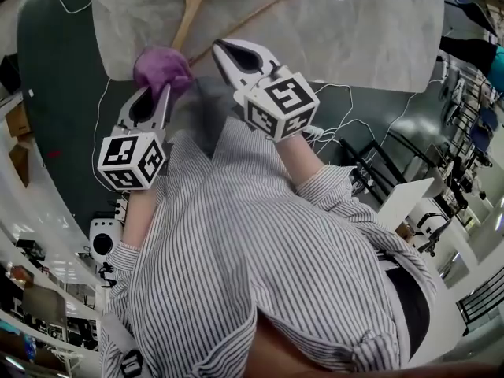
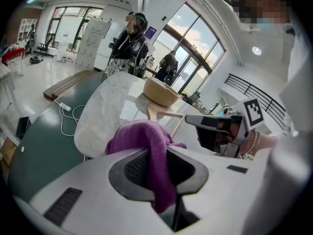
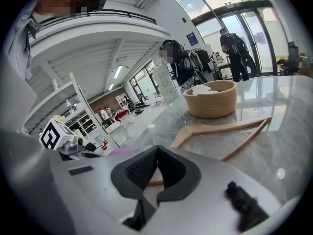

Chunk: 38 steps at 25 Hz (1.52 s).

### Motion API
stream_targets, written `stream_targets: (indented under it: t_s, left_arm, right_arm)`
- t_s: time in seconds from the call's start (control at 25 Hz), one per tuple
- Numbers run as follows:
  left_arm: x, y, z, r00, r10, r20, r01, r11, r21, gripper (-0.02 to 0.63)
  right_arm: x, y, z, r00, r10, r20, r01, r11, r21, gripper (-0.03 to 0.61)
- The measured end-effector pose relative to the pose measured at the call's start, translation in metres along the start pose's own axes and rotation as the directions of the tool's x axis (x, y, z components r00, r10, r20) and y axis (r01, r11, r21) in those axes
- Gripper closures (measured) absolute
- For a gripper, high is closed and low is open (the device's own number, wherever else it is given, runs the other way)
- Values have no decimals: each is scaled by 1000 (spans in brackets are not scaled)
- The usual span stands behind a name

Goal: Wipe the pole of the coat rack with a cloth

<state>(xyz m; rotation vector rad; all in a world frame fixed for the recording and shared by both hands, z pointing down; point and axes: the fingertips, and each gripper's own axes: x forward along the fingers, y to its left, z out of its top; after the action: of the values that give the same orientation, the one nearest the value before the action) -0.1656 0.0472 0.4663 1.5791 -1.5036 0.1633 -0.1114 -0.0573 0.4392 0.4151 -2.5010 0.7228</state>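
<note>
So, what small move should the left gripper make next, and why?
Probably ease the left gripper forward so its purple cloth meets the thin bar of the wooden hanger: the cloth is clamped in its jaws, and the bar lies just ahead on the marble table.

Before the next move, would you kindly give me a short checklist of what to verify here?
1. Cloth gripped: ok. The left tool has its jaws shut on the purple cloth.
2. Right tool free: ok. Its jaws are together with nothing between them.
3. Coat rack pole in view: not ok. No view shows an upright pole.
4. Wooden hanger settled: ok. It lies flat on the marble table.
5. Cloth touching the hanger: cannot tell.
6. Wooden bowl out of the way: ok. It stands beyond the hanger.
</note>
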Motion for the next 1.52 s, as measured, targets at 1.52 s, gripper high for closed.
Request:
stream_targets:
  t_s: [1.52]
  left_arm:
    - [52, 8, 16, 994, -20, -111, 29, 996, 80, 534]
  right_arm:
    - [5, -31, -15, 999, -44, -6, 45, 995, 94, 565]
